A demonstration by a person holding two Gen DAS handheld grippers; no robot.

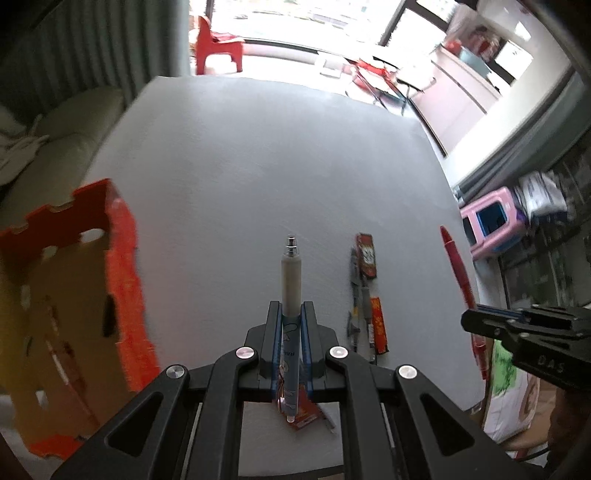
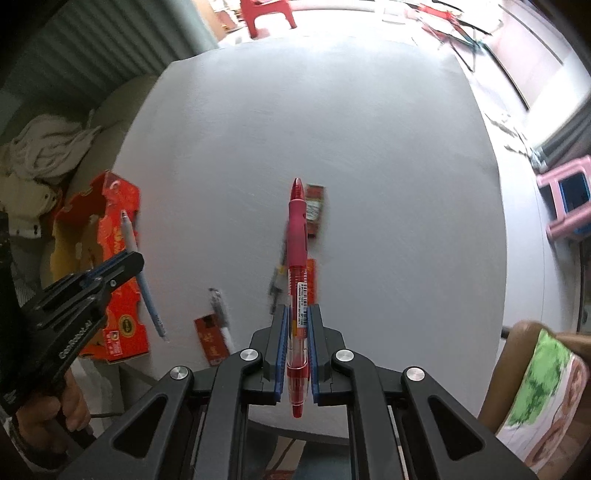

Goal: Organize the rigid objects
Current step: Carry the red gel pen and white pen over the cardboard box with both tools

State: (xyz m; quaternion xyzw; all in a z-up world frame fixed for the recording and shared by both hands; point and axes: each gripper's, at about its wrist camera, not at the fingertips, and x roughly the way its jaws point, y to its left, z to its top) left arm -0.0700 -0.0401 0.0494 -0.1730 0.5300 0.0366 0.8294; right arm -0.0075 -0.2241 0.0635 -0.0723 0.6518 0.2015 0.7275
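Matte grey table [image 1: 258,166], glossy red pen [image 2: 297,258], orange cardboard box [image 1: 74,295]

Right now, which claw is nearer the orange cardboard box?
Left. The left claw, shut on a light blue pen, hangs just beside the orange cardboard box. The right claw, shut on a red pen, sits farther across the table.

Bright windows [image 1: 280,14], red chair [image 1: 214,44], pink stool [image 1: 493,221]
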